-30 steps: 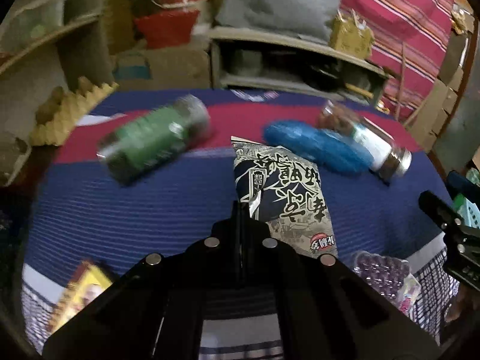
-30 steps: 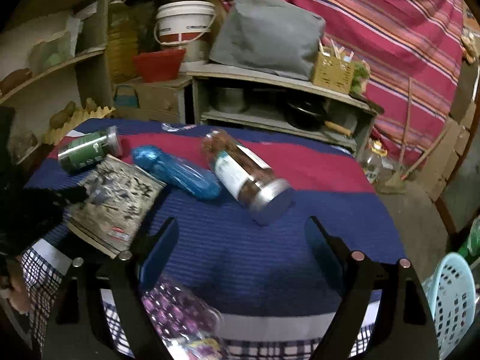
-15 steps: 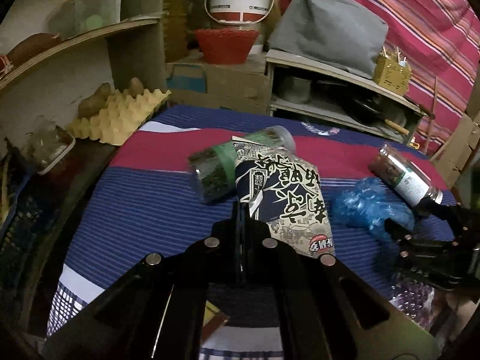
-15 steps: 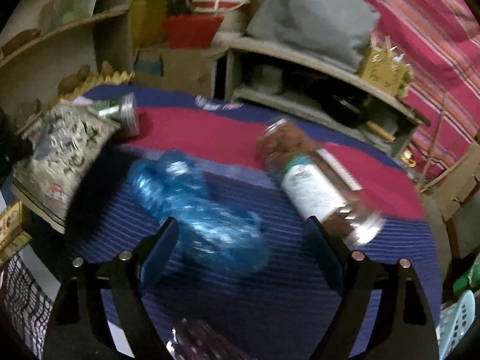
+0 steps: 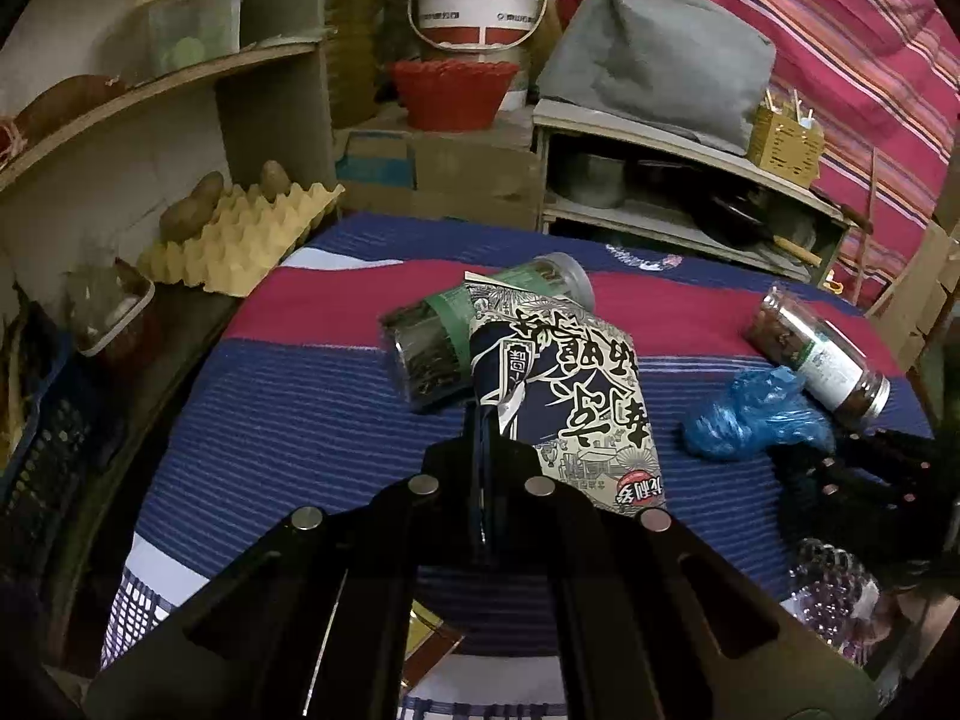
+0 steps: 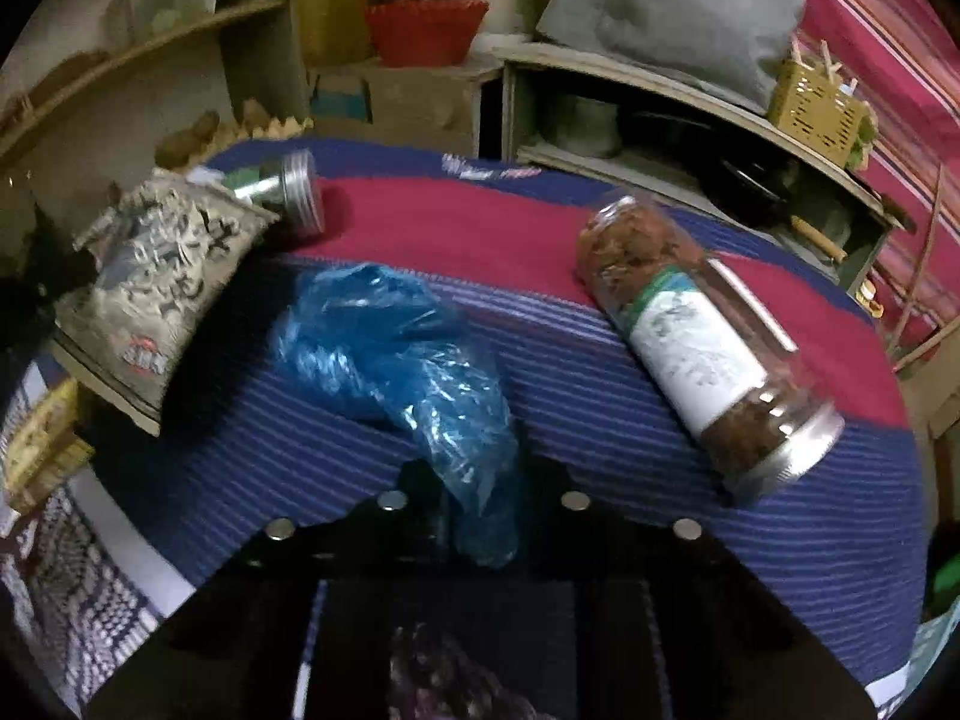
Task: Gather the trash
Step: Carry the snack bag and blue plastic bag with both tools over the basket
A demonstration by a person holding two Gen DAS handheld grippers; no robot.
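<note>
Change: since a second ago your right gripper point(image 6: 480, 516) has dropped onto the blue plastic bag point(image 6: 396, 360) and its jaws have shut; your left has lifted the snack packet clear of the cloth.
Blue plastic bag: crumpled on the striped cloth point(image 6: 600, 540), between packet and brown jar; its near tail is pinched in your right jaws.
Handling: thin, light, soft and slick film; expect it to stretch, trail, or slip if you hold only a wisp. Take a bunched fold, not a loose edge.
Snack packet point(image 5: 570, 390): flat, crinkly, light; your left gripper point(image 5: 483, 420) is clamped on its lower-left edge, so it hangs in front of the green jar.
Green jar point(image 5: 432, 348): lying on its side, rigid, likely to roll.
Brown jar point(image 6: 696, 336): lying just beside the bag, apart from it; mind you don't nudge it.
</note>
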